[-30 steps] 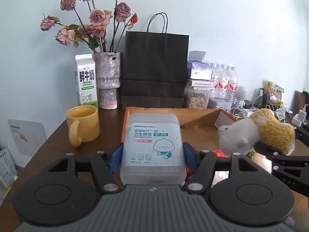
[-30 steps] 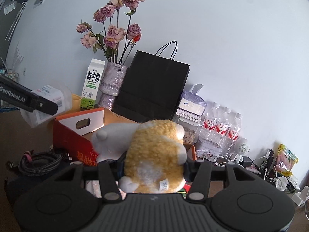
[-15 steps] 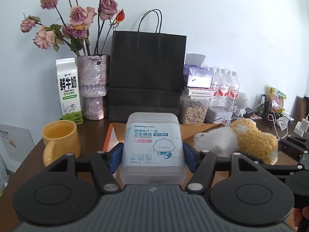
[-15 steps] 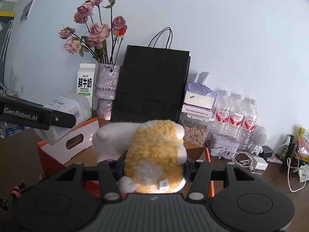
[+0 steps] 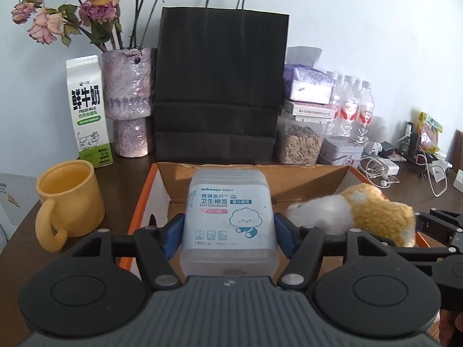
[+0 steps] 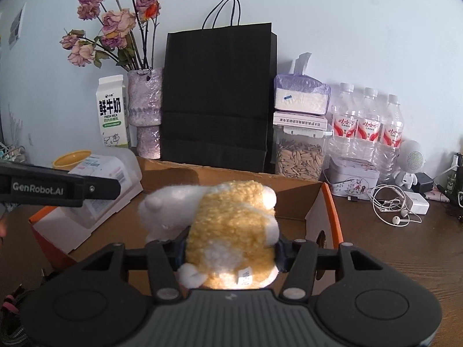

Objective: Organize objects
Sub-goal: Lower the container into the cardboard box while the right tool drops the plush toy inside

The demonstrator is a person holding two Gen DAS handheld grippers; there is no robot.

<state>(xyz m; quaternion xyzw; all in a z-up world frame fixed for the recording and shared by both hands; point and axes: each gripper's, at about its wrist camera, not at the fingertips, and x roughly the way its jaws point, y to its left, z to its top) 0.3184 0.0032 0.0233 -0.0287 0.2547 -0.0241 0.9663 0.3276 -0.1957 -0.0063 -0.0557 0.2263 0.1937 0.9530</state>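
A translucent cotton bud box [image 5: 228,211] with a blue cloud label sits between the blue pads of my left gripper [image 5: 228,231]. The pads still touch its sides while the jaws are opening. It hangs over the left part of an open cardboard box [image 5: 251,176] with orange edges. My right gripper [image 6: 231,245] grips a yellow and white plush toy [image 6: 231,214] over the right part of that cardboard box [image 6: 289,199]; its jaws are opening too. The left wrist view shows the plush toy [image 5: 361,211] low inside the box. The cotton bud box [image 6: 110,179] appears at the left of the right wrist view.
Along the wall stand a milk carton [image 5: 89,110], a vase of dried roses [image 5: 127,101], a black paper bag [image 5: 220,86], a seed jar [image 5: 301,144] and water bottles [image 6: 367,127]. A yellow mug [image 5: 69,199] sits left of the box. Cables and chargers [image 6: 396,205] lie to the right.
Both grippers moved forward toward the black bag, out over the cardboard box. The plush toy sank lower into the box. The right gripper levelled out from a tilt.
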